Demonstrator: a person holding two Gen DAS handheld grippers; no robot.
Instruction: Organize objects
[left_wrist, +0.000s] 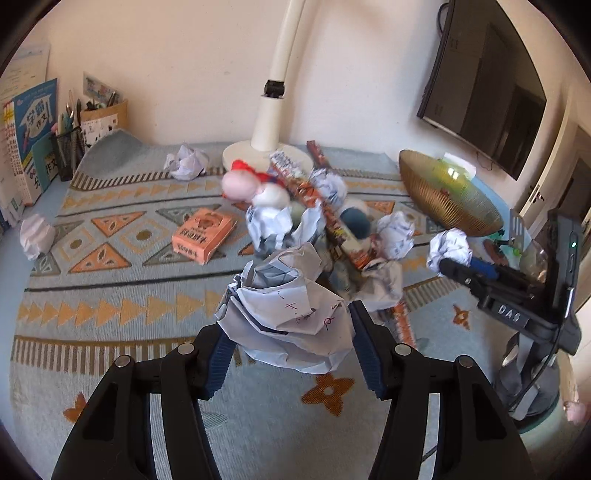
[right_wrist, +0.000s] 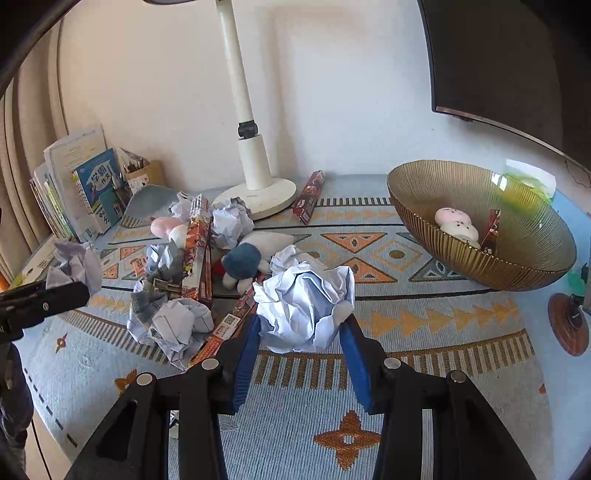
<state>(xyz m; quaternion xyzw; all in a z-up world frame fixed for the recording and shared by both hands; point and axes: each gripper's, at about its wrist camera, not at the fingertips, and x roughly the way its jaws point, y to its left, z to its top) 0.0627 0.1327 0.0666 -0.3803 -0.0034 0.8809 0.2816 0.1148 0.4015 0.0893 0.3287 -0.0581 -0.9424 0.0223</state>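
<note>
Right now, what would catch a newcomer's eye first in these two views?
Each gripper clamps a crumpled paper ball: the left gripper and the right gripper. Behind them, a heap of paper, snack boxes and plush toys clutters the patterned cloth's middle; a gold ribbed bowl sits far right.

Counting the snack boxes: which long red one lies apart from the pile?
The box beside the lamp base, alone on the cloth; the other long boxes are buried among the crumpled paper.

Lamp base (right_wrist: 258, 194) at back centre against wall; clutter pile (right_wrist: 207, 266) (paper balls, boxes, plush) just in front, left of centre. Bowl (right_wrist: 517, 266) far right, holding buns (right_wrist: 456, 225). Books (right_wrist: 85, 192) and pen holder (left_wrist: 70, 151) back left.
</note>
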